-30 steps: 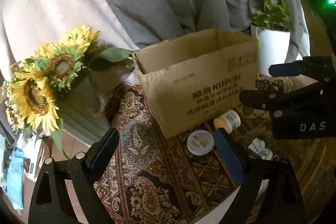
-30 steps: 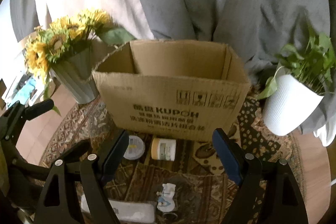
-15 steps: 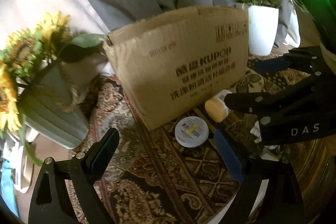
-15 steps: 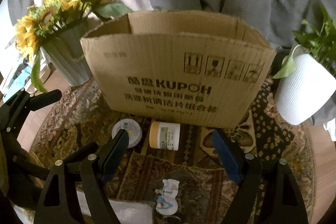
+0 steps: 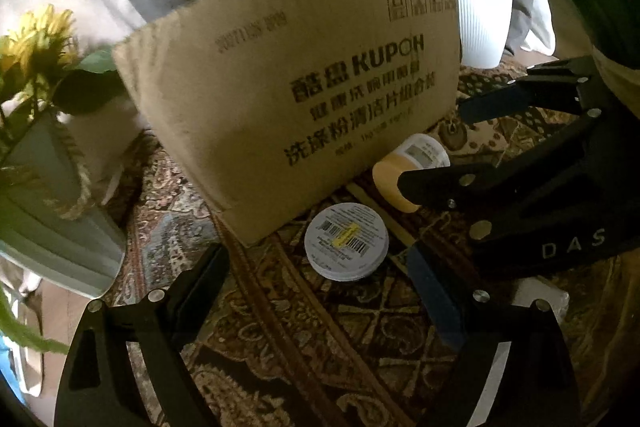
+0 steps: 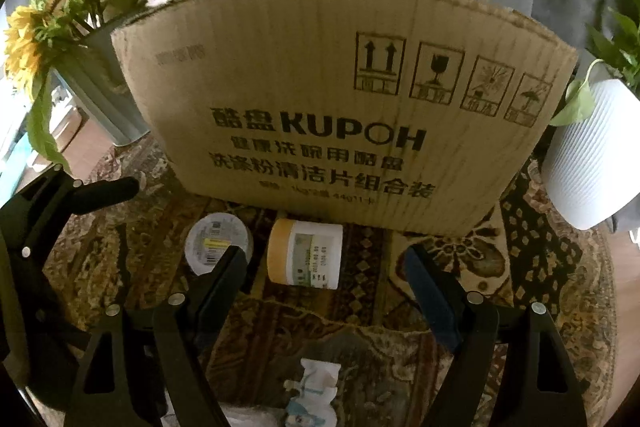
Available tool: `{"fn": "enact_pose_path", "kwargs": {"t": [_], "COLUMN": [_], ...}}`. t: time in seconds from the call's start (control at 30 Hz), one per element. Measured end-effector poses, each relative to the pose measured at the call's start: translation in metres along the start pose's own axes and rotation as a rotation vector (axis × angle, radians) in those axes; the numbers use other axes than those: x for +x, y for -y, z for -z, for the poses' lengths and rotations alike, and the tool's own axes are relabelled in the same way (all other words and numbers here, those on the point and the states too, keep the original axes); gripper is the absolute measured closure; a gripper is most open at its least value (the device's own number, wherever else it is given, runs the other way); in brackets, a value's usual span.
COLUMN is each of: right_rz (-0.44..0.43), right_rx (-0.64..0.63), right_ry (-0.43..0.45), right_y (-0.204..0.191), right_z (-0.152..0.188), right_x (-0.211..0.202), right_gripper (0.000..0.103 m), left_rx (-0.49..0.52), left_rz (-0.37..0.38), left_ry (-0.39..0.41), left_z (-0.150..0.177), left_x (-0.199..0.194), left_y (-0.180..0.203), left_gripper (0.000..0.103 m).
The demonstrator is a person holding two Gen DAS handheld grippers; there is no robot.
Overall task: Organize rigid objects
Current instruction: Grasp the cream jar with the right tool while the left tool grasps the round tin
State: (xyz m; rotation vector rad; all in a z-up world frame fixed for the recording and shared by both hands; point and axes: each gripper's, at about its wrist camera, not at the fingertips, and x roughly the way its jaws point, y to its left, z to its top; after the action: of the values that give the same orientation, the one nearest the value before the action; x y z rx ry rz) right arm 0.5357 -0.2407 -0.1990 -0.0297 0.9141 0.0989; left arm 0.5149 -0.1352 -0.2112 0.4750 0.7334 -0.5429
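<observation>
A brown cardboard box (image 5: 304, 87) marked KUPOH stands on a patterned rug; it also shows in the right wrist view (image 6: 344, 99). In front of it lie a flat round white tin (image 5: 346, 241) (image 6: 218, 241) and a white jar with a yellow lid (image 5: 408, 169) (image 6: 306, 257) on its side. My left gripper (image 5: 316, 279) is open, low over the rug just short of the tin. My right gripper (image 6: 324, 267) is open, its fingers on either side of the jar and just short of it. It shows in the left wrist view (image 5: 440, 143) around the jar.
A vase of sunflowers (image 6: 80, 27) (image 5: 36, 115) stands left of the box. A white ribbed pot with a green plant (image 6: 588, 155) (image 5: 484, 15) stands right. A small white-and-blue figure (image 6: 316, 387) lies on the rug (image 5: 280, 327) near me. Grey cloth hangs behind.
Both grippers have moved down and forward toward the box. The tin and jar loom larger; the right gripper's fingers now flank the jar. The box's inside is out of sight.
</observation>
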Motion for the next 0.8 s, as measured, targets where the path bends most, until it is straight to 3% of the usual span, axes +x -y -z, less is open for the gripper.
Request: {"fn": "enact_pose_path", "kwargs": {"t": [0.37, 0.67, 0.8], "right_rz": [-0.022, -0.05, -0.069], "right_rx": [0.017, 0.041, 0.044], "right_ry": [-0.03, -0.061, -0.065], "right_y": [-0.006, -0.001, -0.004], "right_z": [-0.005, -0.004, -0.003], "right_x": [0.024, 0.033, 0.035], "right_gripper": [0.025, 0.043, 0.057], "left_rx": [-0.016, -0.031, -0.056], "left_rz": [0.051, 0.096, 0.137], "left_ry": [-0.035, -0.054, -0.061], "left_z": [-0.002, -0.005, -0.005], "left_x": [0.026, 0.035, 0.038], "left_y": [-0.006, -0.002, -0.002], "left_gripper": [0.022, 0.038, 0.052]}}
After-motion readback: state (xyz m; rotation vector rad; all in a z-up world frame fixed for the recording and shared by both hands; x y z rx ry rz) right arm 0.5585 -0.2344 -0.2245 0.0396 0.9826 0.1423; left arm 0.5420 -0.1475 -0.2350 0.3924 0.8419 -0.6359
